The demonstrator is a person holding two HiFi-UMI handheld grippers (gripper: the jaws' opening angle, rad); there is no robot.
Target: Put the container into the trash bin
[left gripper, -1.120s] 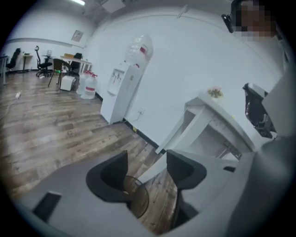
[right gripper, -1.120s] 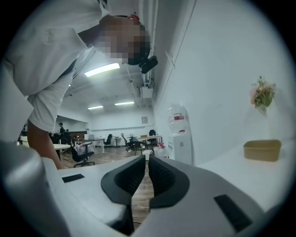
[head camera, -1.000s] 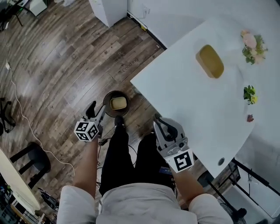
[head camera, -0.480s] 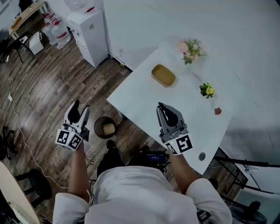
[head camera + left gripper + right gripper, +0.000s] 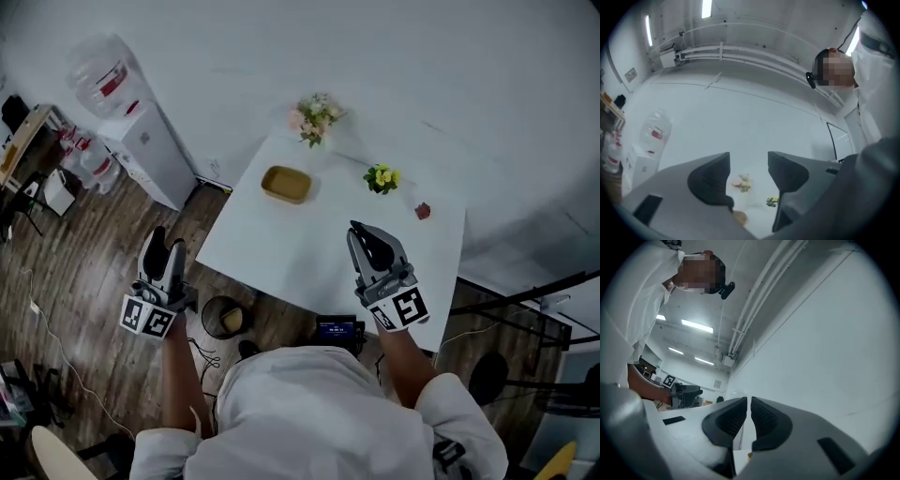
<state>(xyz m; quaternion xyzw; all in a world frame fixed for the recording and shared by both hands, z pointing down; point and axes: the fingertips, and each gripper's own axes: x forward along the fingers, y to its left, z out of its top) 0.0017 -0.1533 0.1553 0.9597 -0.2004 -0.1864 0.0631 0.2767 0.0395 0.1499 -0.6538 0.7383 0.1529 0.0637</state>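
Floor bin holds container, seemingly beside left gripper

The table lies open up to the container; pink flowers and a yellow plant stand near it.

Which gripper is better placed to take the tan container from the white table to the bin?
Probably the left. The left gripper is open and empty, the container lies toward the left side of the table, and the trash bin stands on that side. The right gripper is shut.
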